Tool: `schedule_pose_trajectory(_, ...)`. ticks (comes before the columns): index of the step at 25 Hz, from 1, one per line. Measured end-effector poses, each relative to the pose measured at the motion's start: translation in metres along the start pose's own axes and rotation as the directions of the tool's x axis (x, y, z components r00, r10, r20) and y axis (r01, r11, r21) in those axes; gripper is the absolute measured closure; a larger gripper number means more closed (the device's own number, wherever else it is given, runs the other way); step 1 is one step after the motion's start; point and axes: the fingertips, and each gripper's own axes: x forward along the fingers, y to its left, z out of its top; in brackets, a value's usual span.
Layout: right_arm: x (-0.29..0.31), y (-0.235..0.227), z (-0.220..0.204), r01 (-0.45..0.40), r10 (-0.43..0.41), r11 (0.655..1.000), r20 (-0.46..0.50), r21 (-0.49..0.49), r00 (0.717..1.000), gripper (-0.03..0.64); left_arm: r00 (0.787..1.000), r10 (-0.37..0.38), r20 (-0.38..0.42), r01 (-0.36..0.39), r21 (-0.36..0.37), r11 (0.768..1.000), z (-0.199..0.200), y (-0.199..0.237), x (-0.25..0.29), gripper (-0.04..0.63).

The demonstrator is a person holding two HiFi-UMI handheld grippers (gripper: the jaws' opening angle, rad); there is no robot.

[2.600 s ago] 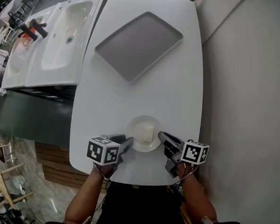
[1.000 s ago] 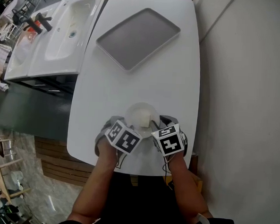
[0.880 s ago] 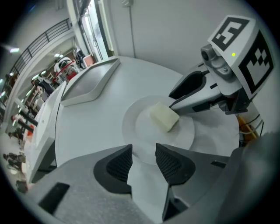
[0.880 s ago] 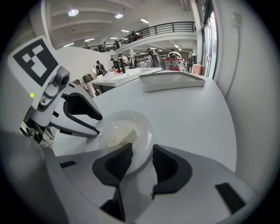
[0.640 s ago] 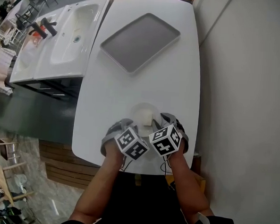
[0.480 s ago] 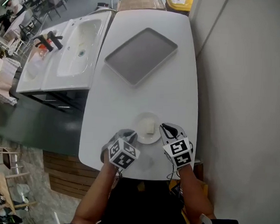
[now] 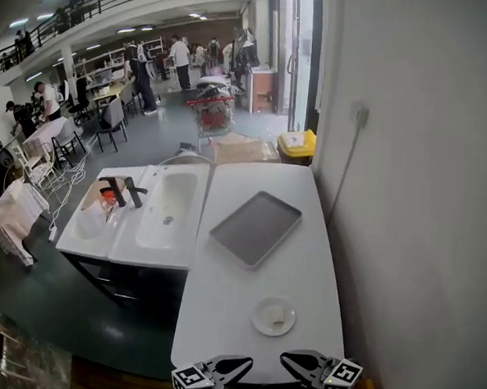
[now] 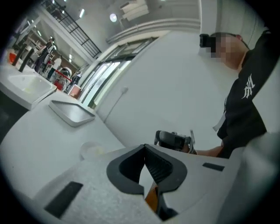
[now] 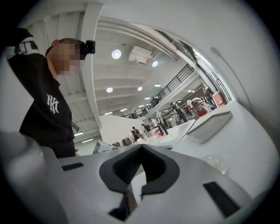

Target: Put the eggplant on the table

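No eggplant shows in any view. A small round plate [image 7: 273, 316] with a pale piece on it sits near the white table's [image 7: 246, 288] near end. My left gripper [image 7: 248, 363] and right gripper [image 7: 285, 358] hover at the table's near edge, tips pointing toward each other. Both are closing fully together, the black pads meeting with nothing between them, as the left gripper view [image 8: 144, 151] and the right gripper view [image 9: 141, 146] show. The left gripper view also catches the right gripper [image 8: 174, 140] and the plate [image 8: 90, 151].
A grey tray [image 7: 254, 228] lies further along the table. A white double sink [image 7: 165, 205] with dark taps adjoins the table's left side. A white wall runs along the right. Beyond are a yellow bin [image 7: 297, 144], chairs and several people.
The head view swung up from looking straight down to looking across the room. Both grippers pulled back from the plate, rose, levelled out and shut.
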Motion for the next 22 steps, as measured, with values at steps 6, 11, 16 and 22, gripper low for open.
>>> schedule_pose_trajectory(6, 0.048, 0.069, 0.007, -0.061, 0.064, 0.997, 0.064, -0.044, 0.996, 0.614, 0.994, -0.107, 0.039, 0.105, 0.046, 0.993, 0.023, -0.024, -0.049, 0.589)
schedule_pose_trajectory(11, 0.045, 0.108, -0.009, 0.004, -0.003, 1.000, 0.077, -0.011, 0.997, 0.614, 0.977, -0.213, 0.025, 0.213, 0.002, 0.977, 0.006, -0.054, -0.080, 0.589)
schedule_pose_trajectory(16, 0.035, 0.130, -0.023, 0.006, -0.007, 1.000, 0.082, 0.012, 0.997, 0.614, 0.972, -0.234, -0.010, 0.234, 0.045, 0.971, 0.000, -0.084, -0.088, 0.589)
schedule_pose_trajectory(22, 0.033, 0.105, -0.008, -0.023, 0.023, 1.000, 0.093, 0.001, 0.995, 0.614, 0.986, -0.163, -0.046, 0.167, 0.114, 0.979, -0.004, -0.063, -0.089, 0.589)
